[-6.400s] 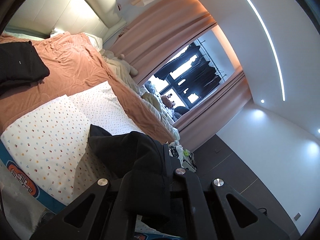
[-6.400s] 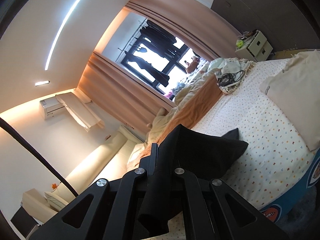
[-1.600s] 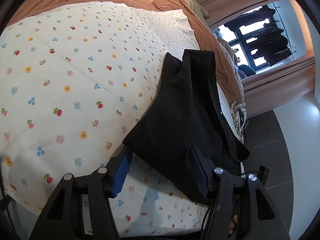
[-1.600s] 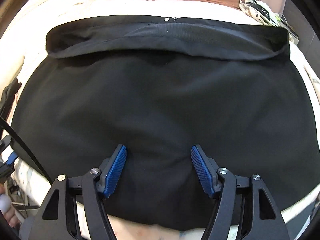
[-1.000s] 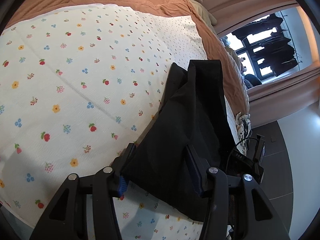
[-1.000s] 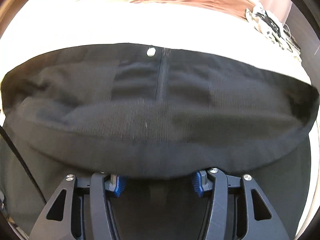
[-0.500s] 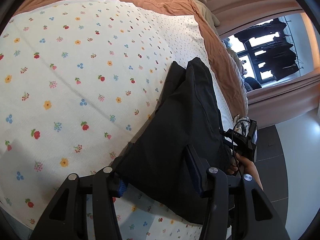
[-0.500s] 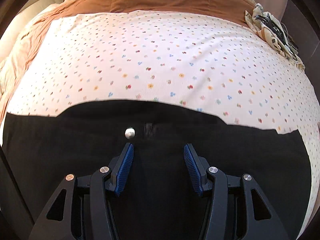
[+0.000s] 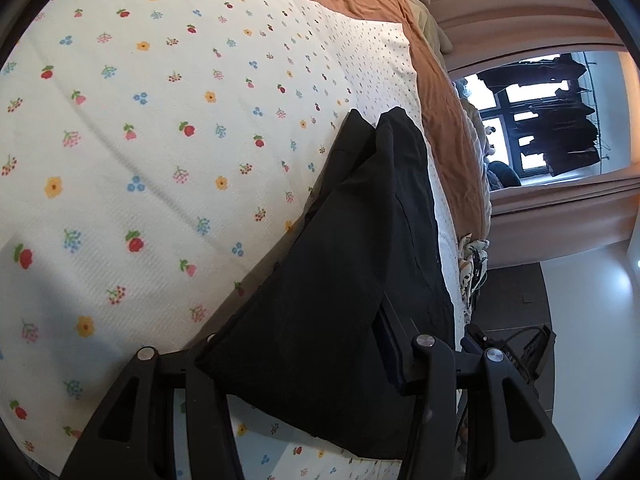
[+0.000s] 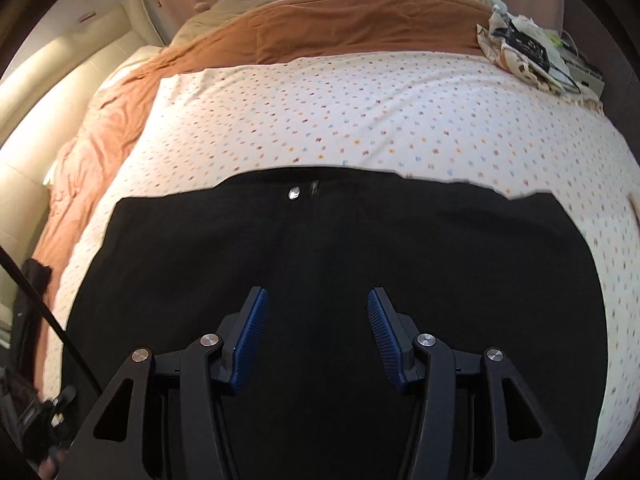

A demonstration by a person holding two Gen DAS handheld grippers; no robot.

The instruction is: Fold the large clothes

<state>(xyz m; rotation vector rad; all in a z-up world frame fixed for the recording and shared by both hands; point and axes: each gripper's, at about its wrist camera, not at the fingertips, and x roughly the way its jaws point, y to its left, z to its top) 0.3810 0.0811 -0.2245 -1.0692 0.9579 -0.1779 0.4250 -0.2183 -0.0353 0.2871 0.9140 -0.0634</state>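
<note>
A black pair of trousers (image 10: 360, 280) lies folded flat on the flowered bedsheet (image 10: 360, 120). Its silver button (image 10: 294, 193) sits at the far edge. My right gripper (image 10: 317, 292) hovers over the middle of the trousers, open, blue pads apart with nothing between them. In the left wrist view the trousers (image 9: 352, 260) show as a dark stack whose near corner lies over my left gripper (image 9: 304, 340). That corner hides the left finger; the right pad (image 9: 386, 344) stands clear of the cloth, so the jaws are apart.
An orange blanket (image 10: 320, 20) covers the far side of the bed. A heap of cloth and cables (image 10: 532, 56) sits at the far right corner. A window (image 9: 552, 120) with hanging clothes lies beyond the bed. A dark garment (image 10: 36, 276) lies at the left edge.
The right gripper has drawn back from the waistband, which now lies flat at the far edge of the fold. The left gripper rolled slightly; the cloth corner now covers its left finger.
</note>
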